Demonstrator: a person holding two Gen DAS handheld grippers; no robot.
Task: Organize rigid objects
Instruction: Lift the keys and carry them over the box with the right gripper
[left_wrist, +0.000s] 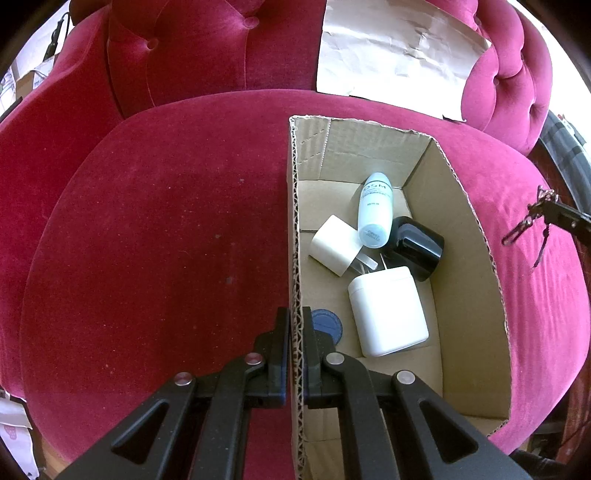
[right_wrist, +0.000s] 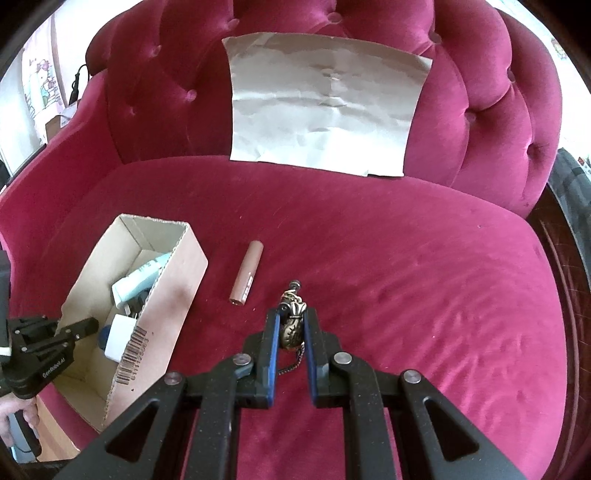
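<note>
A cardboard box (left_wrist: 461, 229) (right_wrist: 173, 295) sits on a red velvet sofa seat. My left gripper (left_wrist: 295, 321) (right_wrist: 86, 326) is shut on the box's left wall. Inside lie a white-and-blue bottle (left_wrist: 375, 210), a black jar (left_wrist: 417, 245), a white cube-shaped jar (left_wrist: 334, 243), a larger white jar (left_wrist: 388, 310) and a blue lid (left_wrist: 327, 325). My right gripper (right_wrist: 291, 317) is shut on a bronze keychain charm (right_wrist: 291, 325), held above the seat; its chain hangs below. A brown tube (right_wrist: 246, 273) lies on the cushion between the box and the charm.
A creased sheet of brown paper (right_wrist: 325, 107) (left_wrist: 391, 51) leans against the tufted sofa back. A hand (right_wrist: 14, 417) grips the left tool at the lower left. The sofa's dark wooden frame edge (right_wrist: 565, 258) runs along the right.
</note>
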